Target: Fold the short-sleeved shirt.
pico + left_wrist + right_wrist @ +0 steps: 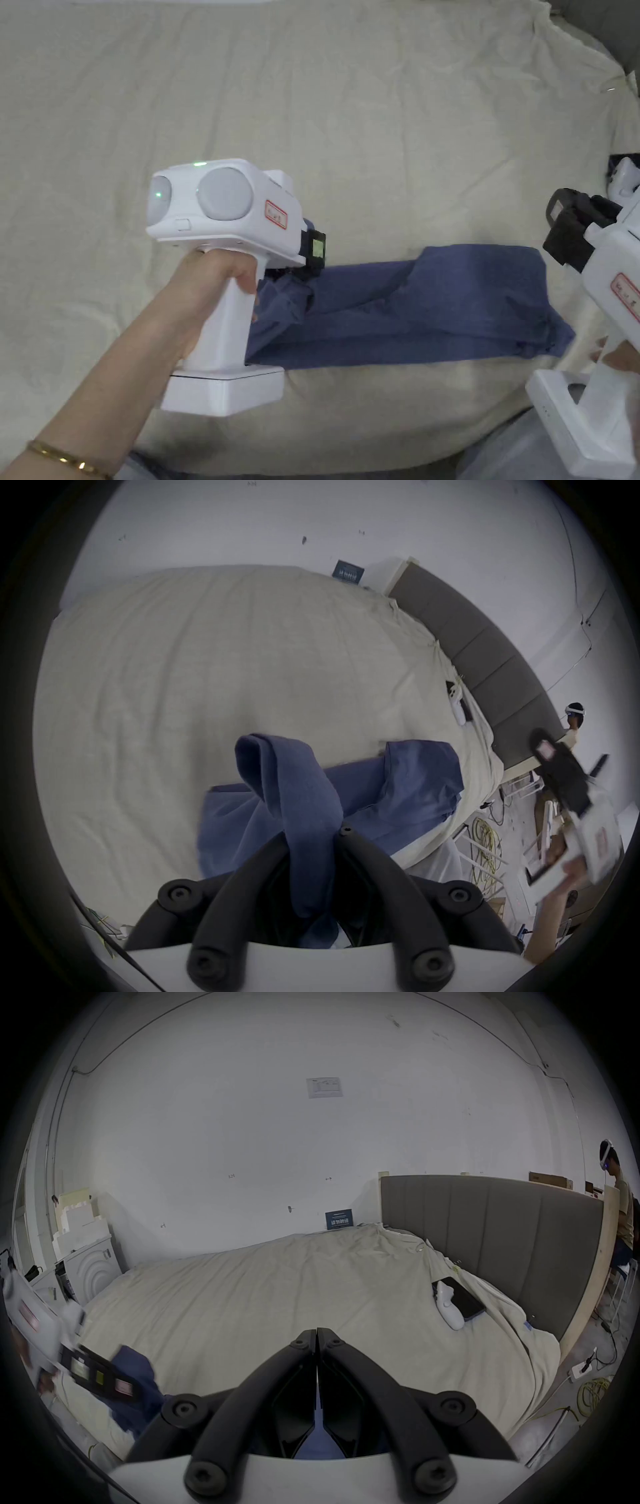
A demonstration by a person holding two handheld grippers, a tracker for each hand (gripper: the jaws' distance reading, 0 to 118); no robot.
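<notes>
While the left gripper (311,840) jaws pinch the blue shirt (398,791), the right gripper (317,1333) jaws meet, gripping nothing.

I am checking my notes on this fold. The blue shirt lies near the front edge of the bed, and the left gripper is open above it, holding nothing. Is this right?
Not quite. The left gripper is not open and empty: in the left gripper view it is shut on a bunch of the blue shirt, lifted off the bed. The shirt does lie near the front edge.

Cream-sheeted bed (375,125), blue shirt (437,306), phone (464,1298), white controller (448,1305)
</notes>
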